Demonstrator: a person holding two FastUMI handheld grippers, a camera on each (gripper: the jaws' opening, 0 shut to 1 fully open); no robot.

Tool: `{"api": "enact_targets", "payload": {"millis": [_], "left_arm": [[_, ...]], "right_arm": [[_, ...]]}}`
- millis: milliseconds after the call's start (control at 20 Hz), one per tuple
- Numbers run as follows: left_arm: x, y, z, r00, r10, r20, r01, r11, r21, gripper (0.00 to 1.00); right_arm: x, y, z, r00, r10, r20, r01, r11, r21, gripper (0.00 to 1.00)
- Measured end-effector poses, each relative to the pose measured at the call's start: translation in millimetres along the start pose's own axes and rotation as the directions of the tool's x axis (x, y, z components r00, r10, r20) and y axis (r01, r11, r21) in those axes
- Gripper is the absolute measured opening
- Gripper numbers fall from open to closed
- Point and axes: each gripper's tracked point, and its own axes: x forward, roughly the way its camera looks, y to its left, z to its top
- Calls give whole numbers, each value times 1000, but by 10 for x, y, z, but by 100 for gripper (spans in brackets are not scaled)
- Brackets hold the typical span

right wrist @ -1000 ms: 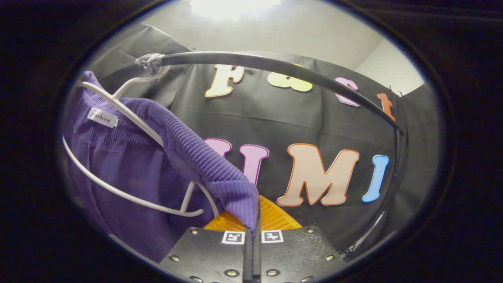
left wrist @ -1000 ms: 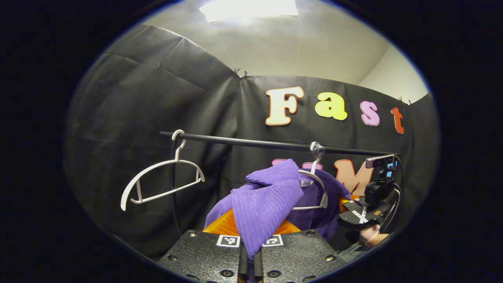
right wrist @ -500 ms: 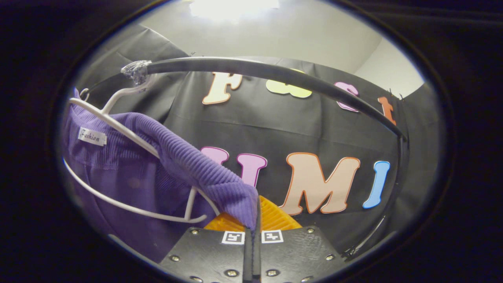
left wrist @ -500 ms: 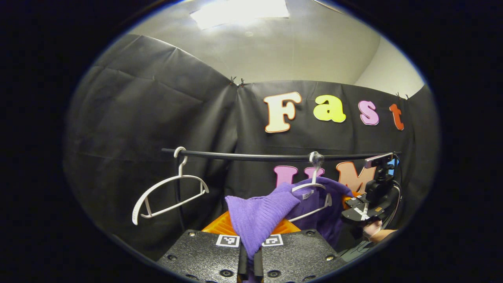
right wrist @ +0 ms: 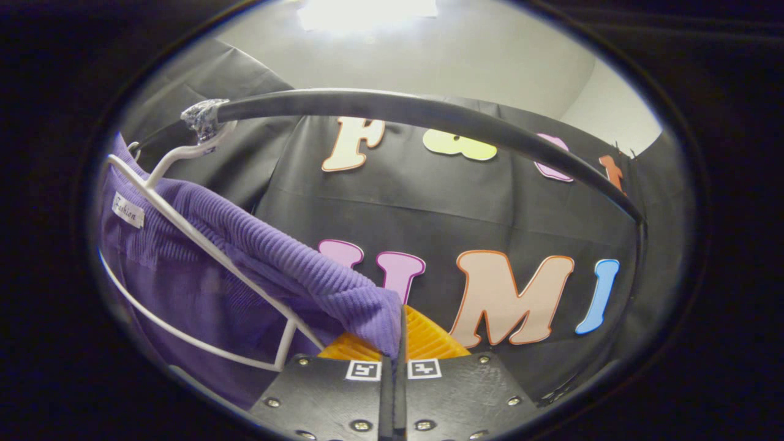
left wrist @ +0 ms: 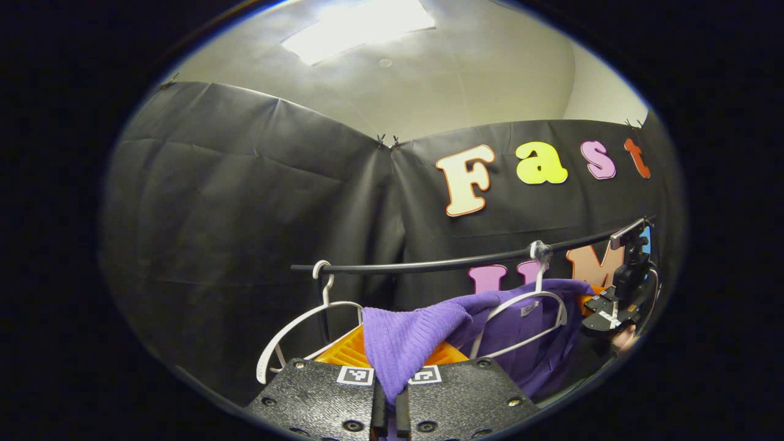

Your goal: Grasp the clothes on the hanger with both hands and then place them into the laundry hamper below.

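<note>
Since a second ago, left hand-held gripper (left wrist: 387, 401) has dropped below the rail (left wrist: 429, 266), pinching the purple sweater (left wrist: 404, 343). Sweater remains draped on its white hanger (right wrist: 202, 245). Right hand-held gripper (right wrist: 395, 373) pinches the other shoulder. Judgement: draw both shoulders clear evenly.

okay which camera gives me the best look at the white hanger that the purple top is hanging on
The right gripper view. There the white hanger is close and large, hooked on the black rail, with the purple top draped over its arm. The left gripper view shows the same hanger small and far off, beside an empty hanger.
</note>
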Motion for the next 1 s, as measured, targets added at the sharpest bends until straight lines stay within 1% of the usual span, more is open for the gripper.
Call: {"api": "enact_targets", "payload": {"millis": [350, 550, 700, 1000], "left_arm": [[249, 137, -117, 999, 47, 10, -47, 999, 23, 8], [352, 108, -351, 999, 38, -18, -38, 999, 3, 8], [421, 73, -580, 999, 26, -46, -27, 1000, -2, 8], [467, 20, -893, 996, 6, -89, -9, 1000, -27, 8]], "right_arm": [[198, 39, -17, 1000, 22, 21, -22, 1000, 5, 1], [284, 25, -90, 1000, 22, 9, -22, 1000, 5, 1], [353, 15, -261, 999, 23, -28, -23, 1000, 16, 1], [372, 5, -532, 997, 21, -80, -20, 1000, 8, 2]]}}
